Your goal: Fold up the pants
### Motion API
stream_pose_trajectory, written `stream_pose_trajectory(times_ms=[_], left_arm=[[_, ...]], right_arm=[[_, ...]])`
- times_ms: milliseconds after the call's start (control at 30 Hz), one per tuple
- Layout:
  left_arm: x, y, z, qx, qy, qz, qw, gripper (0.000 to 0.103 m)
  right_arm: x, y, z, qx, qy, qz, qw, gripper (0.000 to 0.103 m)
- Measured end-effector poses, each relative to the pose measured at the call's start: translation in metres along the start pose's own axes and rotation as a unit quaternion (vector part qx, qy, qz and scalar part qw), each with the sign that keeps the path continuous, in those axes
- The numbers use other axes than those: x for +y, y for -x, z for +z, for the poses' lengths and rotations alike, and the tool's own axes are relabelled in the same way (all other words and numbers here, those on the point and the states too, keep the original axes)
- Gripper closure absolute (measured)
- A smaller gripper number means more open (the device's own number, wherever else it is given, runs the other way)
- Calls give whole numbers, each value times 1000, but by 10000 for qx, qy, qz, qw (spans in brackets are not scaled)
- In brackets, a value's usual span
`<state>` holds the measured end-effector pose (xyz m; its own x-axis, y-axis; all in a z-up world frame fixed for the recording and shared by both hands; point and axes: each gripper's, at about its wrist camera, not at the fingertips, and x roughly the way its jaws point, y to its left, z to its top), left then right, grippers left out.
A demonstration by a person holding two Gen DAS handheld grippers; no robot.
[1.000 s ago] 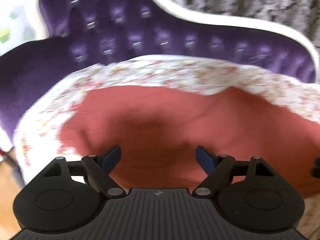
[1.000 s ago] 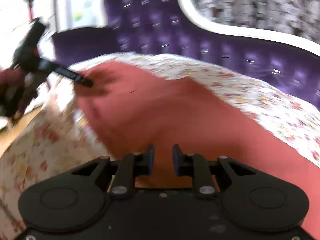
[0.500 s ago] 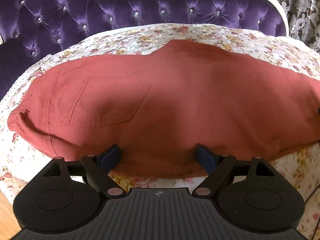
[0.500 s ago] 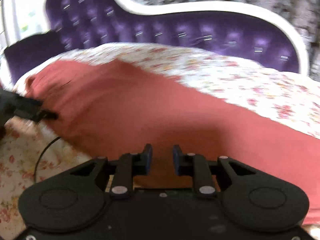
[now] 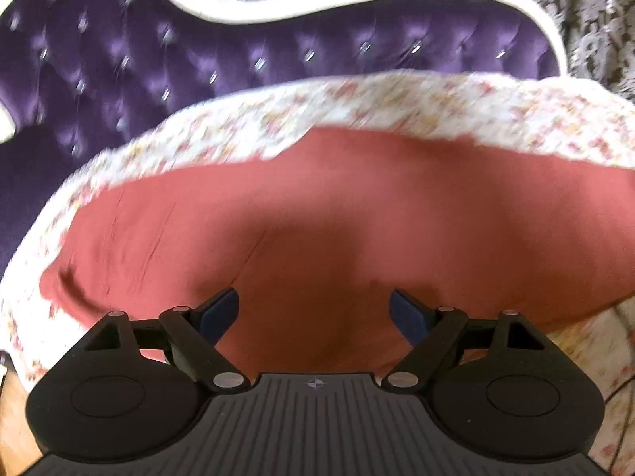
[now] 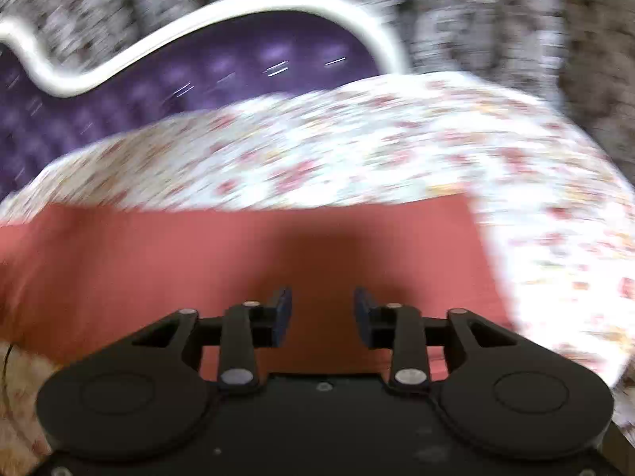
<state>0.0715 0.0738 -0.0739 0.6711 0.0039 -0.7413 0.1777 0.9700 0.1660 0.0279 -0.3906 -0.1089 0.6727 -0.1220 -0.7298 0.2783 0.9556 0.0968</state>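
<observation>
Lying flat: pants [image 5: 337, 214], rust-red, spread lengthwise over the floral sheet [image 5: 357, 107]; the squared leg end sits toward 2 o'clock in the right wrist view.
Stage, judged: cloth laid out straight, apparently ready for a lengthwise or crosswise fold; none visible yet.
Left gripper [image 5: 313, 313]: jaws wide apart, nothing between them, hovering over the near edge at 6 o'clock.
Right gripper [image 6: 322, 315]: jaws partly apart and just been opening, no cloth between them, poised over the leg end.
Surface: floral sheet on a bed, soft, likely to let cloth bunch.
Room: tufted purple headboard [image 5: 278, 51] with white trim at 12 o'clock; patterned grey wall [image 6: 496, 12] behind.
</observation>
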Motion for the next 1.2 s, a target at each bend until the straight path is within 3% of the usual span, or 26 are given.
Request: stream_pose_trajectory(times_ms=[100,233,333,400,467,500,533,567,800,900,1000,1033,1067,1100,1200], left_arm=[[-28,5,13,-207,-95,-335,9992,20],[-68,-6,23,-223,-214,-926,9952,20],[-93,-20,21,-166,-398,-1168,9922,20],[-107,-35,16,59,-580,-1251,9904,20],[-111,-48,9,307,-550,-1377,9885,11],[-108,-48,6,263,-459,-1417,9885,11],[-107,-49,5,267,-467,-1427,9883,11],[-108,-49,5,281,-490,-1420,9883,11],[-110,-50,6,307,-510,-1426,9880,11],[-110,-50,8,319,-518,-1427,9879,11],[-109,-46,9,339,-549,-1455,9872,11],[-108,-46,9,349,-554,-1454,9872,11],[-108,-46,8,354,-556,-1455,9872,11],[-108,-46,8,355,-557,-1454,9872,11],[-109,-46,8,369,-566,-1427,9875,11]], right_arm=[[-42,0,-2,47,-423,-552,9976,64],[-80,-2,-8,197,-1113,-457,9925,62],[-93,-4,-13,238,-1430,-309,9890,62],[-100,-3,-17,272,-1552,-142,9874,62],[-97,-7,-16,315,-1588,1,9868,66],[-94,-6,-17,315,-1585,11,9869,72],[-91,-7,-16,324,-1539,19,9876,89],[-89,-8,-15,317,-1477,-5,9885,93],[-83,26,-4,-136,-1368,48,9905,95],[-91,24,-9,87,-1558,127,9877,95],[-97,10,-20,409,-1576,80,9866,85],[-100,9,-23,390,-1658,161,9853,74],[-105,8,-25,354,-1811,288,9824,50],[-109,7,-26,326,-1964,408,9791,40],[-116,2,-30,344,-2092,509,9759,37]])
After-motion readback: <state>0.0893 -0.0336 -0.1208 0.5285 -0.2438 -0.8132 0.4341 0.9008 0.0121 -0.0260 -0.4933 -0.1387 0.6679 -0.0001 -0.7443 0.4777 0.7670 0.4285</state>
